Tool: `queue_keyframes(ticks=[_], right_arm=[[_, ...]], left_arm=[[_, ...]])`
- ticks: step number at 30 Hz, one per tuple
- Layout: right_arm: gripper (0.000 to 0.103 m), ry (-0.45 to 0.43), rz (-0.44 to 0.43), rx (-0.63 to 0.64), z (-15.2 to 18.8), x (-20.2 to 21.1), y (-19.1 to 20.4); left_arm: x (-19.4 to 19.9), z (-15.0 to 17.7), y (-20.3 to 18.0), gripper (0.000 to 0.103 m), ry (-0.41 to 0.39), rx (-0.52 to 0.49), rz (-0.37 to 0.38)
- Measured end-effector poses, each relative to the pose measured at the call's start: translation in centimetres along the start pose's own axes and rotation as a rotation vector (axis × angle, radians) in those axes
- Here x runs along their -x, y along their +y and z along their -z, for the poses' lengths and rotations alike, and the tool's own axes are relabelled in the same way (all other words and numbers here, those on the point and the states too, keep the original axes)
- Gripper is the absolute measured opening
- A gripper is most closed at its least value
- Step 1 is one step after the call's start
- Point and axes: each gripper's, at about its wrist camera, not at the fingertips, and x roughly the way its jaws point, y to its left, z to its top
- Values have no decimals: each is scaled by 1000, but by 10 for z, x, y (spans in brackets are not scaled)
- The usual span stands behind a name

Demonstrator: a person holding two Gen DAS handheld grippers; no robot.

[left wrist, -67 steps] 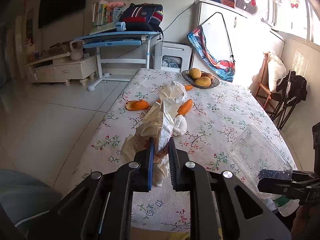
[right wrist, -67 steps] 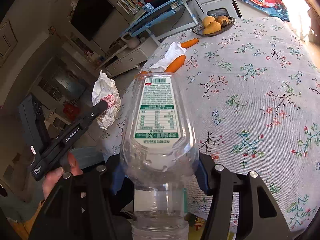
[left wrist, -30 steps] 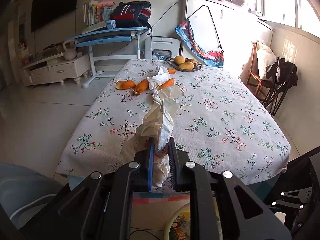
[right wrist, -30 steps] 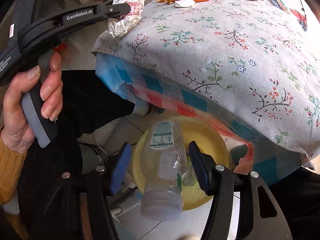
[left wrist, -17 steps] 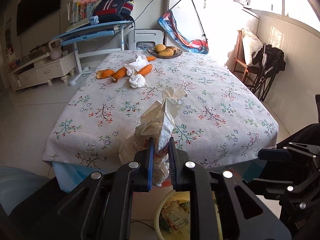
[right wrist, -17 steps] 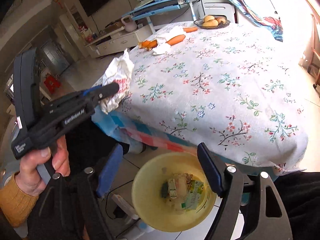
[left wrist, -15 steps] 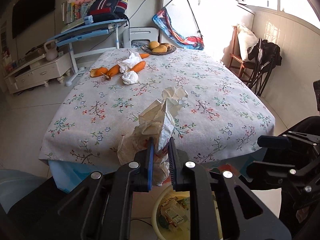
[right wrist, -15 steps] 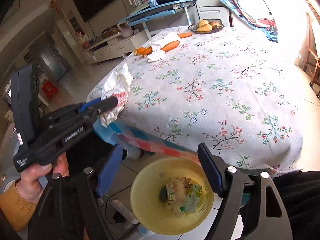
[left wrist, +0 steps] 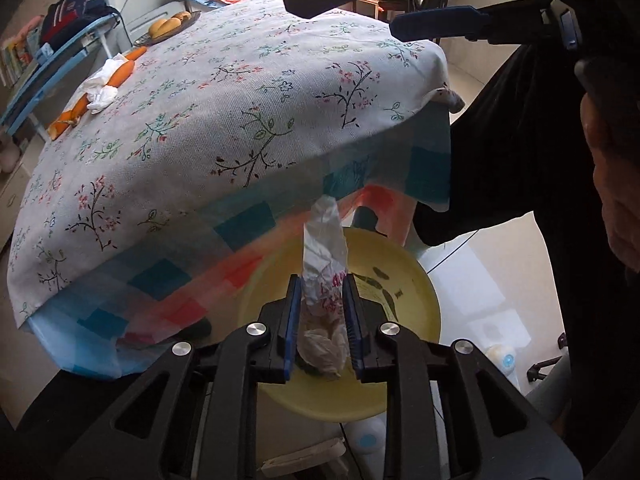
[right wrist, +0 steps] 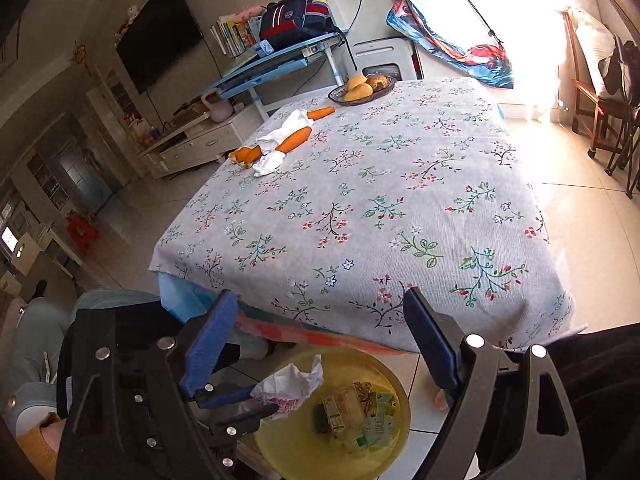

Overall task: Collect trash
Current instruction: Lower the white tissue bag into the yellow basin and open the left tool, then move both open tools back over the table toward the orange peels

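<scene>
Over the bin: left gripper (left wrist: 320, 312) hangs right above the yellow bin (left wrist: 416, 280), pointing steeply down into it.
Wrapper: crumpled white wrapper (left wrist: 325, 264) sits between the blue pads, long axis running out along the fingers toward the bin's floor.
Left gripper state: jaws opening now, wrapper in the gap and, by the look of it, coming loose.
Key relation: bin mouth lies directly below the wrapper, so a straight drop should land it inside; the overhanging cloth edge is close by.
Right gripper: right gripper (right wrist: 320, 344) spread wide and opening, nothing between its pads.
Bench: tissues (right wrist: 269, 164) and carrots (right wrist: 294, 140) lie at the bench's (right wrist: 400, 200) far end, well apart from both hands.
</scene>
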Motion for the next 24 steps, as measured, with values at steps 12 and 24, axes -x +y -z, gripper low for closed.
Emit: queue_keyframes(ticks=[12,24], right_arm=[[85,-48,39,12,-2,7,1],[87,-19,150,234,7,-6,40]], left_arm=[[47,2,99,61,-248,487,-53],[63,21,144,71,-328,713,-257]])
